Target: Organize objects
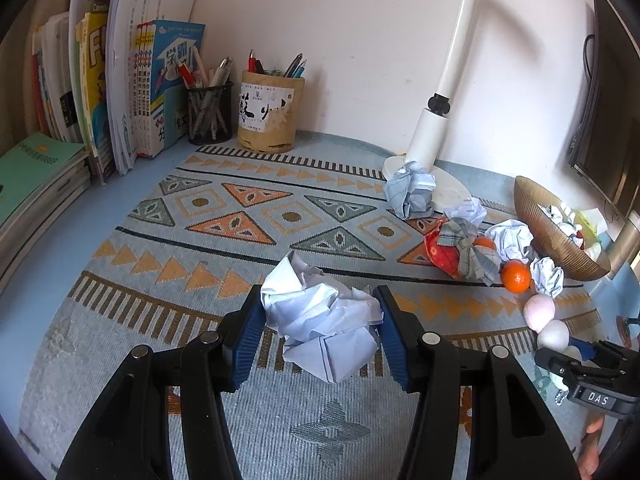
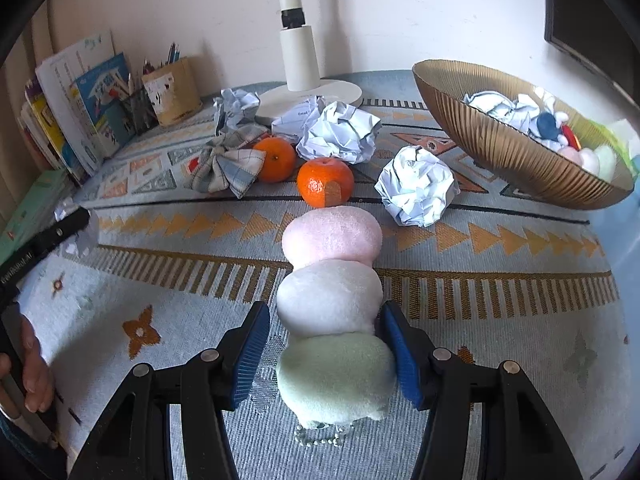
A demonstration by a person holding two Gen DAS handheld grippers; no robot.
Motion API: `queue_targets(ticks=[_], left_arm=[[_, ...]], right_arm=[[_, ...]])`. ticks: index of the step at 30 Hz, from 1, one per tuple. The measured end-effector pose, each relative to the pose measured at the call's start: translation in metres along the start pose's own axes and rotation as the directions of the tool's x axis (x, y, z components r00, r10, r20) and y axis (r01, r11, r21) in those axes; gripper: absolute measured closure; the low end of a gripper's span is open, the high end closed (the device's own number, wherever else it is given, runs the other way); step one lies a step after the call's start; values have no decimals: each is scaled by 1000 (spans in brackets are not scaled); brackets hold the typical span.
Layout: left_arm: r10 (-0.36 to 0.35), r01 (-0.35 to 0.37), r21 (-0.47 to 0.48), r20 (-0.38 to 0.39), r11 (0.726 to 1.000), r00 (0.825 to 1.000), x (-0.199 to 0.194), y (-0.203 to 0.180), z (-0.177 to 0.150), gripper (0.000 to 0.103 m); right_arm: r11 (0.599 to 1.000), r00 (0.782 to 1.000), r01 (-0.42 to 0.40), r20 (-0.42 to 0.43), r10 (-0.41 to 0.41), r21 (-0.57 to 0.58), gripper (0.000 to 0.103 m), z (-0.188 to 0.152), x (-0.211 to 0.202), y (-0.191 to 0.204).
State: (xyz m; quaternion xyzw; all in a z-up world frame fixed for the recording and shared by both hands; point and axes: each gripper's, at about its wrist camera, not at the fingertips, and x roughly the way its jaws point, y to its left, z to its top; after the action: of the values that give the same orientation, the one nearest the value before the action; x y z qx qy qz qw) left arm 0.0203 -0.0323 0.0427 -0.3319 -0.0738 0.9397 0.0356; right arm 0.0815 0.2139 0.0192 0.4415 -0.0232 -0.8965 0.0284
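Note:
My left gripper (image 1: 320,312) is shut on a crumpled white paper ball (image 1: 320,320), both blue pads pressed against it over the patterned mat. My right gripper (image 2: 325,336) is open around a plush dango toy (image 2: 334,300) of pink, white and green balls lying on the mat; the right pad touches it and the left pad stands a little off. The toy also shows in the left wrist view (image 1: 546,320). A gold ribbed bowl (image 2: 492,140) at the right holds paper balls and small toys.
Two oranges (image 2: 325,187), several paper balls (image 2: 418,192), a plaid cloth bow (image 2: 230,160) and a red pouch (image 1: 442,250) lie near the white lamp base (image 2: 308,94). Pen holders (image 1: 266,112) and books (image 1: 132,92) stand at the back left.

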Motion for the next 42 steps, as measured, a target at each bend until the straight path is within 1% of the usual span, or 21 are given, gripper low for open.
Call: queue_targets(ticks=[2,6,11,16,18,20,21,23,24,26,29,31,33,34,35,36,37,38,39,41,42], left_arm=[[1,-1,1,-2,1000,1000,1,0,0,51],[-4,4,-3,-2,1000,1000,0,1,1,51],[-7,7,-6,0,1000,1000,0,1,0,51],[-9,9,2,-47,1000,999,7,-2,0,51],[-12,13,13,-63,1000,998,8,-4,0,52],[-25,26,8,-83,1000,996,7,-7,0,53],[-55,54,-12,-94,998,994,4,-7,-1,53],[-114,110,-51,-86,993,990,-8,-11,-3,53],[-136,132,-46,-79,990,988,-13,-18,-4,53],[-158,158,-4,-90,987,983,-19,-37,-3,53],[-189,194,64,-76,979,979,-31,-67,10,53],[-237,243,98,-68,965,969,-37,-89,25,53],[-264,272,137,-71,952,962,-38,-112,39,53],[-266,274,172,-69,946,961,-37,-126,46,53],[-260,267,190,-66,945,963,-37,-133,49,53],[-253,262,205,-69,943,965,-35,-139,52,53],[-256,267,210,-76,941,964,-32,-143,52,53],[-257,268,205,-81,941,963,-29,-143,52,52],[-250,263,197,-88,944,964,-26,-142,50,52],[-231,247,180,-108,952,967,-19,-137,45,52],[-220,239,175,-120,955,968,-17,-134,43,52]], right_arm=[[1000,1000,15,-2,-15,-20,45,0,0,4],[1000,1000,7,-3,-7,-14,45,0,1,0],[999,1000,21,-6,-21,-35,45,0,1,4],[997,999,46,-20,-47,-59,45,1,2,9],[998,1000,29,-11,-30,-61,50,-2,-3,9],[999,999,-43,-6,43,-18,51,-7,-15,5],[995,995,-95,-9,95,15,52,-10,-19,2],[977,980,-195,-13,197,92,52,-14,-27,-8],[965,972,-231,-6,233,121,52,-14,-30,-12],[922,943,-331,37,331,200,52,-12,-40,-29],[859,900,-436,128,417,267,52,-10,-60,-56],[842,889,-457,178,422,286,52,-7,-74,-74],[833,887,-458,222,405,310,52,-5,-87,-94],[835,889,-449,247,385,316,52,-4,-94,-104],[851,895,-428,272,353,305,51,-3,-100,-113],[861,901,-414,268,341,295,41,-2,-101,-114],[871,911,-397,239,336,288,33,-2,-98,-114],[874,918,-389,197,343,293,18,-4,-88,-111],[871,920,-391,167,355,298,8,-6,-79,-106],[862,911,-411,111,397,297,7,-14,-59,-85],[869,914,-403,82,397,289,7,-16,-50,-75]])
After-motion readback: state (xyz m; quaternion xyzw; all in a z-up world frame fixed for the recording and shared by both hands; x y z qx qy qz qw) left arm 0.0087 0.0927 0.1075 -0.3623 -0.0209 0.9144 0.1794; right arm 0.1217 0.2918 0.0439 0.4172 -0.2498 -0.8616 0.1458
